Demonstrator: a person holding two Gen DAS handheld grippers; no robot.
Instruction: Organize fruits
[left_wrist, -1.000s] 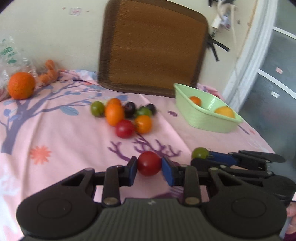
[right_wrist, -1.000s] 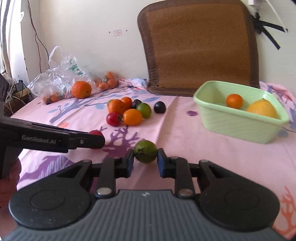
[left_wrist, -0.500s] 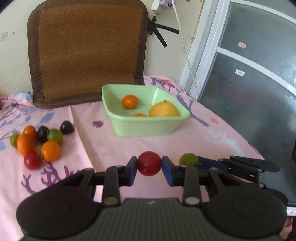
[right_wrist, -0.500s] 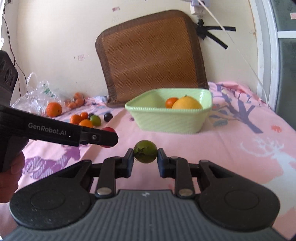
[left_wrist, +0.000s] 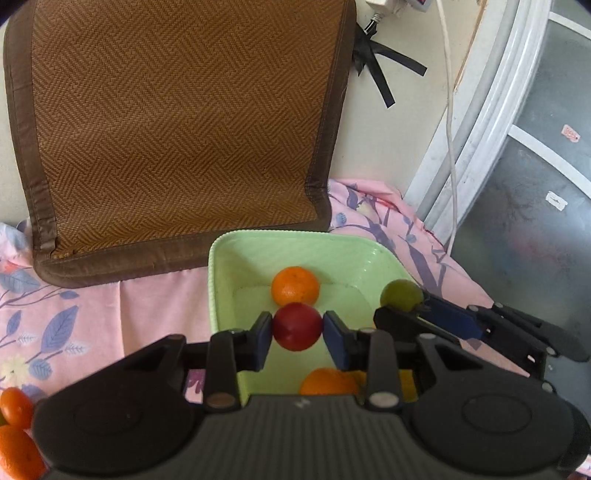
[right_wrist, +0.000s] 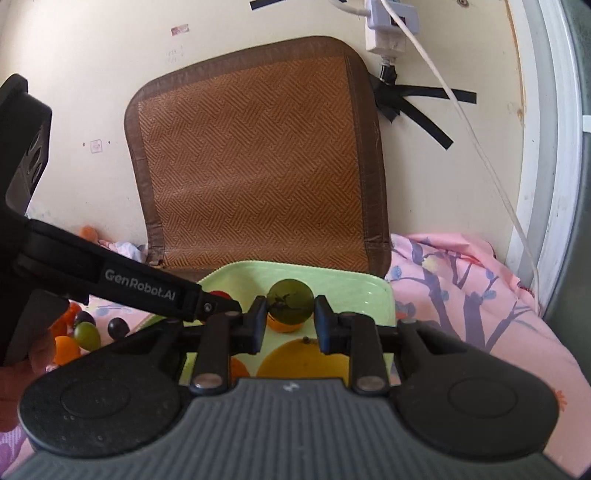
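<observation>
I hold both black two-finger grippers side by side, left gripper (left_wrist: 297, 336) and right gripper (right_wrist: 288, 322) each clamped on fruit.

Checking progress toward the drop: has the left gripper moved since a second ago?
Yes. The left gripper, shut on the red tomato, has moved from the tablecloth to over the green basket.

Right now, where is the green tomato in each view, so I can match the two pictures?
Left wrist: the green tomato sits right of centre, over the basket's right rim, held in the right gripper.
Right wrist: green tomato at centre, between its gripper's fingers.
Shared landmark: the woven mat leaning on the wall behind the basket.
</observation>
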